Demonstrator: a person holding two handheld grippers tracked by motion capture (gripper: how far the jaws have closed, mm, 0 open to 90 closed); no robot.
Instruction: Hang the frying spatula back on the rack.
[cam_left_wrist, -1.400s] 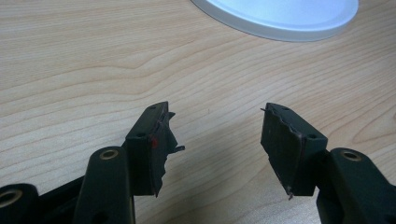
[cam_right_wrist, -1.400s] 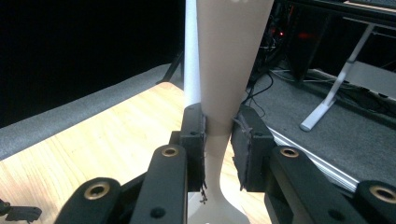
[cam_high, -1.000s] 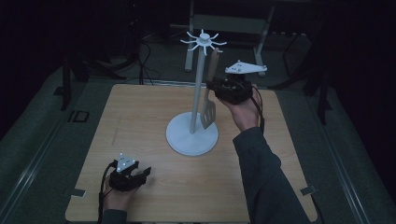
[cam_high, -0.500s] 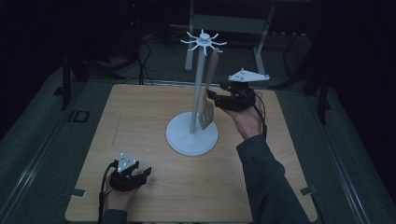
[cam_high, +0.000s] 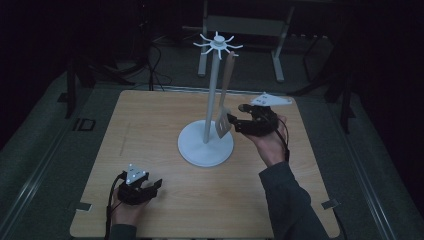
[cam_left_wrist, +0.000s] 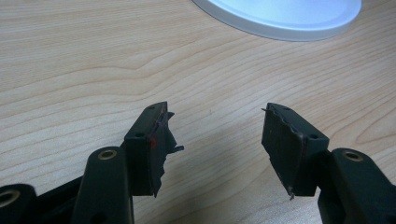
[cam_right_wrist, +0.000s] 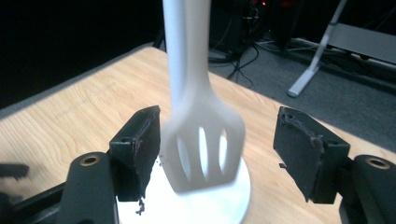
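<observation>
- At the near left of the wooden table, the left gripper rests low on the board with its jaws spread and nothing between them, just where it lay a second ago; the left gripper view shows bare wood grain and the edge of the stand's white base ahead.
- At the centre stands the white utensil stand, a pole rising from a round base to a crown of hooks. From a right-hand hook hangs the slotted spatula, its blade dangling just above the base, close beside the pole.
- To the right, the right gripper has dropped from handle height a second ago to blade level. In the right gripper view its jaws stand apart on either side of the blade, the left pad nearly touching its edge, the other clear.
- The spatula appears already hung and let go, so the work looks close to finished, with only a clean retreat left.
- Beyond the table, a metal frame and floor cables sit in the dark, well apart from the action.
- The pole, the base and the freely hanging blade crowd the right gripper; a careless pull could likely swing the spatula or nudge it off its hook.
</observation>
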